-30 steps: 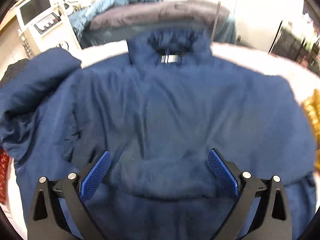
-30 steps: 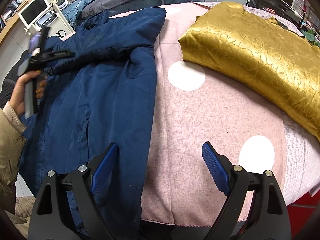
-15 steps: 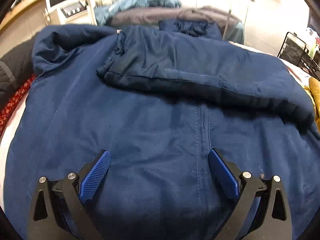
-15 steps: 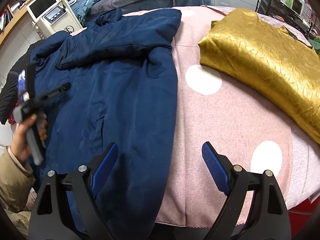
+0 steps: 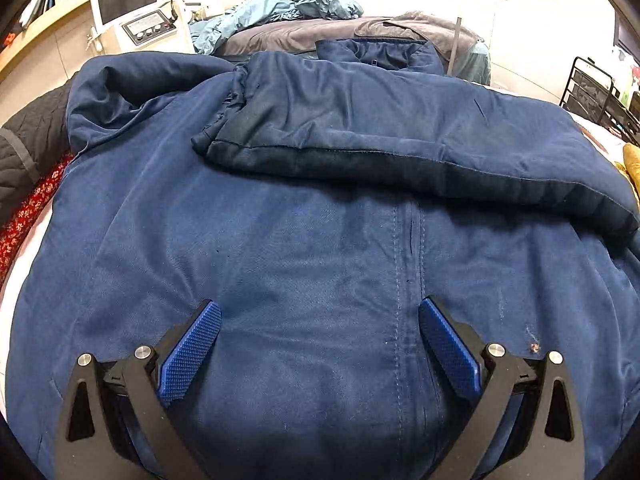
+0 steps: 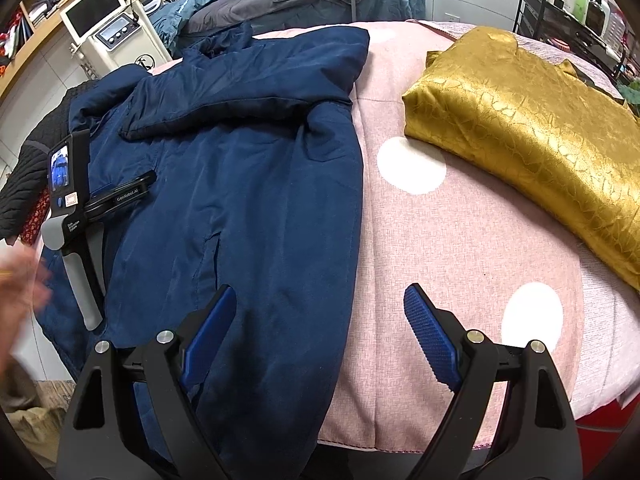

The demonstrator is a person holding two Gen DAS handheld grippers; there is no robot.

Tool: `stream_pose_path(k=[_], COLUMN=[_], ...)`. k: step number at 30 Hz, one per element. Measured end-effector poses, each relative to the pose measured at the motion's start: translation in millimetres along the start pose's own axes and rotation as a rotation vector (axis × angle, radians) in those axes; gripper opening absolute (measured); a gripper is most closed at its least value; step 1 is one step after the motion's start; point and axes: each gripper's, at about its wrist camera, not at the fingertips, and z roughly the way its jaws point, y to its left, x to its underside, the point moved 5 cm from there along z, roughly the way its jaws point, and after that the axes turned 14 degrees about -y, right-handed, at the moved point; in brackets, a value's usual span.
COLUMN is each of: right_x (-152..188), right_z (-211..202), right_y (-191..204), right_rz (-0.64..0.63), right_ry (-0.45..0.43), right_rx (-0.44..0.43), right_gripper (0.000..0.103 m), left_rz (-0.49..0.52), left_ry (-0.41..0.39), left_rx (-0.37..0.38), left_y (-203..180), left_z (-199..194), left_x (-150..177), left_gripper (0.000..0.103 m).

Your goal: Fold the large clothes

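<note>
Left wrist view looks along the left gripper point(image 5: 320, 340), whose blue ribbed pads stand wide apart with nothing between them, low over a large navy-blue padded jacket point(image 5: 304, 256) spread flat. One sleeve point(image 5: 400, 148) is folded across the chest, the collar point(image 5: 376, 50) lies at the far end, and a stitched placket runs down the middle between the pads. Beyond the jacket sit a heap of light-blue and grey clothes point(image 5: 312, 20), a white machine with a screen and dials point(image 5: 132, 8) against a wooden counter, a black quilted garment point(image 5: 32, 140) at the left edge and a black wire rack point(image 5: 600, 92) at the right. Right wrist view shows the right gripper point(image 6: 320, 320), also spread wide and empty, its left pad over the jacket's hem and its right pad over a pink cover with white dots point(image 6: 460, 248) on the bed-like surface. The jacket point(image 6: 248, 184) lies on the left half of this cover. A folded golden, crinkle-textured cloth point(image 6: 520, 136) rests well apart on the right. The left gripper point(image 6: 120, 196) lies on the jacket's left side, and a blurred hand point(image 6: 20, 292) sits near its grey handle. A rack with bottles point(image 6: 576, 8) stands at the far right.
</note>
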Motion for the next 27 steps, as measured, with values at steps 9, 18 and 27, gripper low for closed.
stream_pose_path(k=[9, 18, 27], right_x=[-7, 7, 1], right_z=[-5, 6, 2], right_y=[12, 0, 10], right_rz=[-0.015, 0.022, 0.0], right_ry=[-0.02, 0.042, 0.014], right_rx=[-0.011, 0.007, -0.001], right_gripper=[0.085, 0.086, 0.086], left_rz=[0.0, 0.0, 0.0], left_ry=[0.001, 0.001, 0.001], left_rx=[-0.001, -0.001, -0.001], left_y=[0, 0, 0], left_z=[0, 0, 0], left_x=[0, 0, 0], left_gripper=[0.098, 0.098, 0.098])
